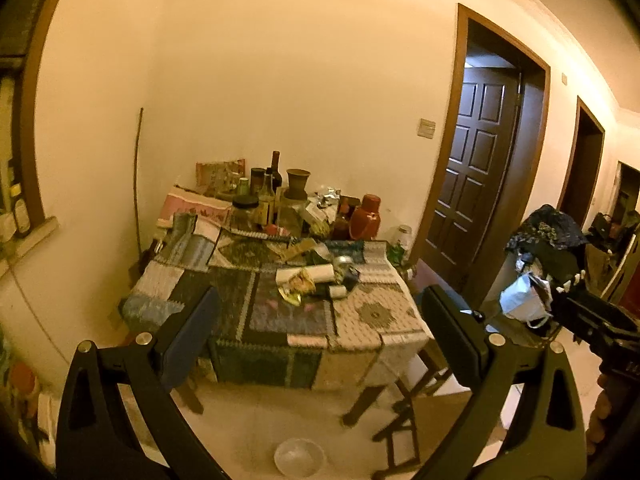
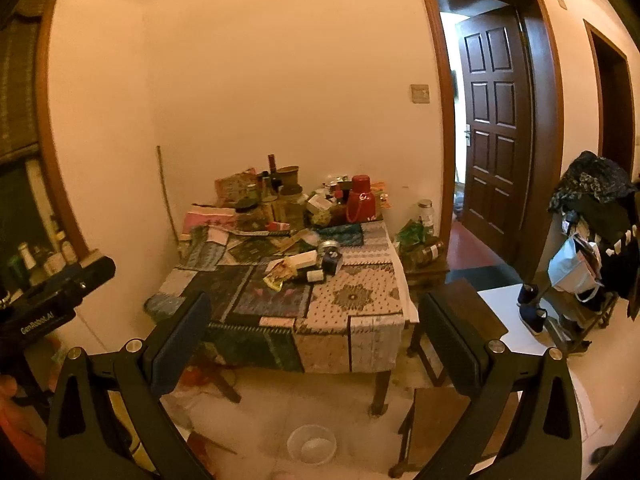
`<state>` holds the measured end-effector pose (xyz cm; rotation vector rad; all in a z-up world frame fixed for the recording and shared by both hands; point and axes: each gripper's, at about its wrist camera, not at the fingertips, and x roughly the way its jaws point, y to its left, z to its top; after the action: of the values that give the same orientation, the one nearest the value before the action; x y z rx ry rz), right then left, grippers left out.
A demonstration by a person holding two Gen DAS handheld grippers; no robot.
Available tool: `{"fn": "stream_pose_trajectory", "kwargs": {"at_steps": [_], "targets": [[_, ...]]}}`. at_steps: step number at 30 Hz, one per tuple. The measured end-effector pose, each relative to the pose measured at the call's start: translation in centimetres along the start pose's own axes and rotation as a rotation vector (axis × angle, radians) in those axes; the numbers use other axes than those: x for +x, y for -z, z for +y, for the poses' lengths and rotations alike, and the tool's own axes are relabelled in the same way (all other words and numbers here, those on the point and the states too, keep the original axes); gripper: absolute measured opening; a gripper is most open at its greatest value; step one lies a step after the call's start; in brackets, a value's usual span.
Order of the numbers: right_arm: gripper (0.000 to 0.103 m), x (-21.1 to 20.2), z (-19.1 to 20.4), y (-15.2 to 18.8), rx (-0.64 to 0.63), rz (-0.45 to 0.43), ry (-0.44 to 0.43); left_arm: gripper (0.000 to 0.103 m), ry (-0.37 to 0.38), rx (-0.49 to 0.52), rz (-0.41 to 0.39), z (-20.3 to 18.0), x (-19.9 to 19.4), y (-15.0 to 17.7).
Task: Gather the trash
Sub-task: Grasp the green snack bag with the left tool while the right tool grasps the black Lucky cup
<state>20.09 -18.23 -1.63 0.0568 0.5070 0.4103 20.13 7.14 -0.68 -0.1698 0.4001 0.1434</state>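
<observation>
Our left gripper (image 1: pixel 320 320) and right gripper (image 2: pixel 316 324) gape wide, gripping nothing, while the near clear floor bowl (image 2: pixel 311 444) holds perhaps something white.

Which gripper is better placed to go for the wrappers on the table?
Slightly the left gripper, though it is close. Both are open, empty and far from the table; the wrappers sit more centred between its fingers than in the right gripper view.

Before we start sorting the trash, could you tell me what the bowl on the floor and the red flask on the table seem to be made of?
The bowl looks like clear plastic or glass: the floor shows through it, and its rim is thin. The red flask seems to be glossy plastic or coated metal, with soft highlights on its body; the blur leaves it open.
</observation>
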Motion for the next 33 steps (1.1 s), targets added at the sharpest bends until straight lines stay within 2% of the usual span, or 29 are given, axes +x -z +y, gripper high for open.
{"fn": "stream_pose_trajectory", "kwargs": {"at_steps": [4, 10, 13, 17, 19, 24, 33], "targets": [[0.103, 4.0, 0.9, -1.7, 0.036, 0.03, 0.02, 0.098, 0.0, 0.025, 0.018, 2.0, 5.1, -2.0], [0.103, 9.2, 1.8, -2.6, 0.109, 0.081, 0.063, 0.086, 0.038, 0.089, 0.093, 5.0, 13.0, -3.3], [0.103, 11.9, 1.9, -2.5, 0.146, 0.123, 0.067, 0.086, 0.051, 0.102, 0.134, 6.1, 16.7, -3.0], [0.103, 15.9, 1.8, -2.1, 0.192, 0.203, 0.063, 0.086, 0.031, 0.139, 0.202, 6.8, 21.8, -2.1], [0.103, 17.6, 1.6, -1.9, 0.215, 0.237, 0.064, 0.086, 0.052, 0.142, 0.248, 7.1, 24.5, -1.5], [0.103, 22.7, 0.6, -1.5, 0.262, 0.313, 0.065, 0.086, 0.096, 0.11, 0.361, 7.3, 30.4, 0.0], [0.098, 32.8, -2.6, -2.1, 0.271, 0.432, 0.001, 0.086, 0.054, 0.041, 0.502, 6.6, 41.1, 2.0]]}}
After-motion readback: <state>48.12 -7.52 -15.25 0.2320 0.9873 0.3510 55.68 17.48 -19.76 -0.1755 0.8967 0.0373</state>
